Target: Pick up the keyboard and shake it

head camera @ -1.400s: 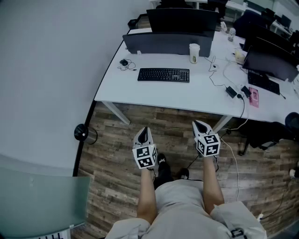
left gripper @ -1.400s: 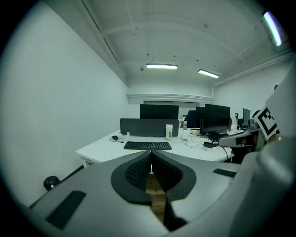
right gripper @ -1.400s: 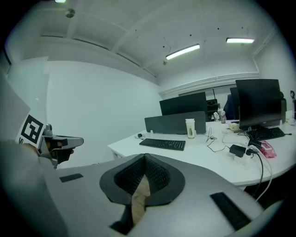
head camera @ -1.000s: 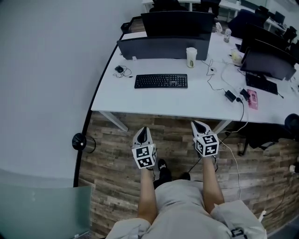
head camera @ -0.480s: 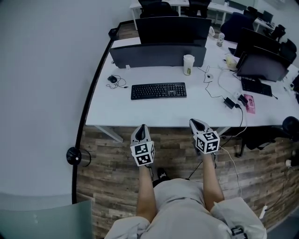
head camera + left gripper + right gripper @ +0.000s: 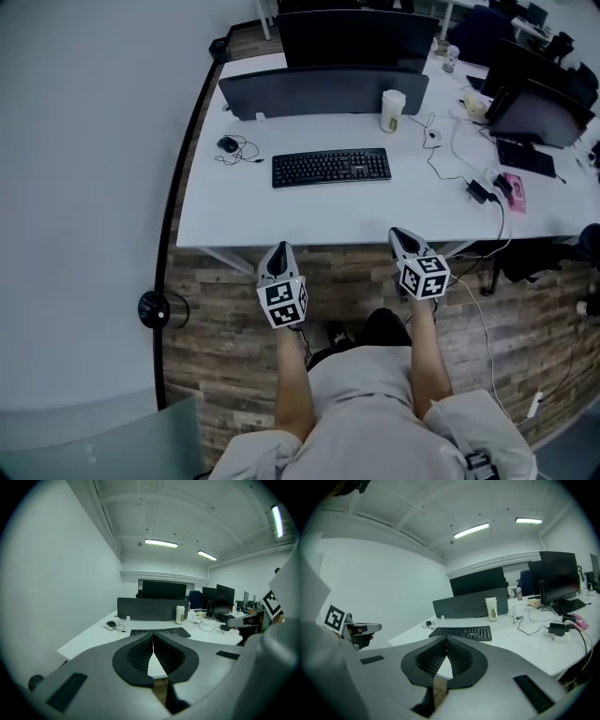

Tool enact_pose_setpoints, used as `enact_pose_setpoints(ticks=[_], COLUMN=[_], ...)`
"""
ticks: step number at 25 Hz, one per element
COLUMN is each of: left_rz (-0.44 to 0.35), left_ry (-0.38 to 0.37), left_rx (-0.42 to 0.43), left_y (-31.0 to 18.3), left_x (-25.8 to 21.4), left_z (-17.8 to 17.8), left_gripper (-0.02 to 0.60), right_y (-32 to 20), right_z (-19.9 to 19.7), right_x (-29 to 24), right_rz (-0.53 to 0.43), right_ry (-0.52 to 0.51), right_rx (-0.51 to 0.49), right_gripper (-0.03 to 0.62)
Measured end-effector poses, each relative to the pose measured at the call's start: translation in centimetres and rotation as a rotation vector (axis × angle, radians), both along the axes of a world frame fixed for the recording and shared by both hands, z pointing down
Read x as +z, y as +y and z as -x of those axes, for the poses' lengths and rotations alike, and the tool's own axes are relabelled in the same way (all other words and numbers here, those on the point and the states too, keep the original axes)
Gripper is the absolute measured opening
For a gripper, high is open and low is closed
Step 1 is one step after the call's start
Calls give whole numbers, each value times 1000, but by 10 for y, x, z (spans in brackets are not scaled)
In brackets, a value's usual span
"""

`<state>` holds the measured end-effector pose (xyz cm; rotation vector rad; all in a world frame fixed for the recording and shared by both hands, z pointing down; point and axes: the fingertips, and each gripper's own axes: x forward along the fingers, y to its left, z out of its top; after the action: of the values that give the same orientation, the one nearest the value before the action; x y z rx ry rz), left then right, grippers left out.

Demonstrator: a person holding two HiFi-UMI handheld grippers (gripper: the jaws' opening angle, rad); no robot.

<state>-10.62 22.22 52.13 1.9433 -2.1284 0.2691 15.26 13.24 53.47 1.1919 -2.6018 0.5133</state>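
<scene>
White worktop [image 6: 281, 211] against a plain wall [image 6: 84, 141], with wood-plank floor [image 6: 225, 309] below. Keyboard [image 6: 331, 167] lies flat mid-worktop, in front of a dark divider [image 6: 323, 94] with a monitor [image 6: 356, 37] behind it. Mouse [image 6: 228, 144] with a tangled cable sits left of the keyboard. Cup [image 6: 393, 111] stands by the divider on its right. Cables and an adapter [image 6: 476, 190] lie further right, and a second monitor [image 6: 539, 108] is at the far right. Ceiling strip lights [image 6: 161, 543] are on.

You hold the left gripper [image 6: 278, 253] and right gripper [image 6: 403, 239] at the worktop's near edge, well apart from the keyboard. Left fingers [image 6: 140, 651] are pressed together with nothing between them. Right fingers [image 6: 431, 658] are the same, closed and empty.

Against the earliest frame, you've stepped closer. Both grippers were out over the floor, short of the worktop, and now their tips meet its front edge in the head view. The keyboard hasn't moved on the worktop; mouse and cup are where they were.
</scene>
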Motion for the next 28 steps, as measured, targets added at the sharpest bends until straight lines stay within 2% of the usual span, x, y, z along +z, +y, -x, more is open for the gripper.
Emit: enact_pose_setpoints(ticks=[6,12,15,19,23,28], left_rz=[14,13,10,41,47,94], left_ry=[11,5,-10,-87,-67,-45], left_rx=[4,6,11,43,55,62], left_y=[-4,-27,-50,-80,-117,-164], left_x=[11,13,10,15,20,29], left_z=[14,27,36,49,71,89], left_gripper=[16,17,16,17,17,17], right_y=[-11,-35,-59,-83,-121,-169], right_z=[-6,3,15,38,51,62], right_x=[9,17,16,25,44,52], right_rz=[12,14,11,21,61,98], right_ry=[-2,15,11,43,34,12], right_rx=[46,37,21,-51,-32,-12], right_gripper=[40,40,40,40,40,40])
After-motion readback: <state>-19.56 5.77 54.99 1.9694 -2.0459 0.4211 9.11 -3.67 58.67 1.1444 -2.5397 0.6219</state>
